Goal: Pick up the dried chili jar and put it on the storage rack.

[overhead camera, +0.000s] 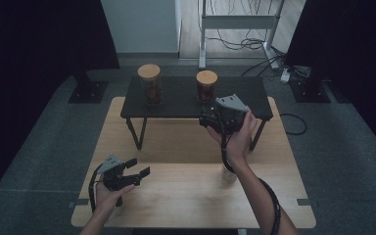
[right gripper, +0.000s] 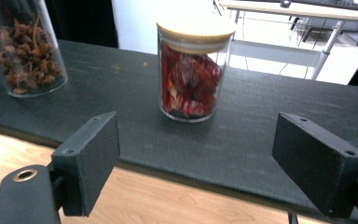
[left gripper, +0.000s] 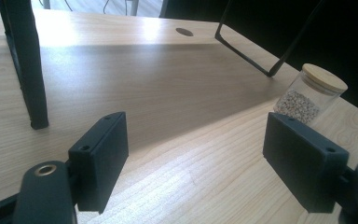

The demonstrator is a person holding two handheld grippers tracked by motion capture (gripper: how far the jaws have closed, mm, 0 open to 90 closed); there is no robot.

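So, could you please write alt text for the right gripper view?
A glass jar of red chillies with a wooden lid stands on a black shelf, centred beyond the open right gripper. A second jar of brown spice stands at the left edge.

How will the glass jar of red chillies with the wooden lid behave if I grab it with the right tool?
The glass jar of red chillies looks smooth, so probably slippery. Dried contents suggest it is light. Taller than wide, it may tip if pushed high.
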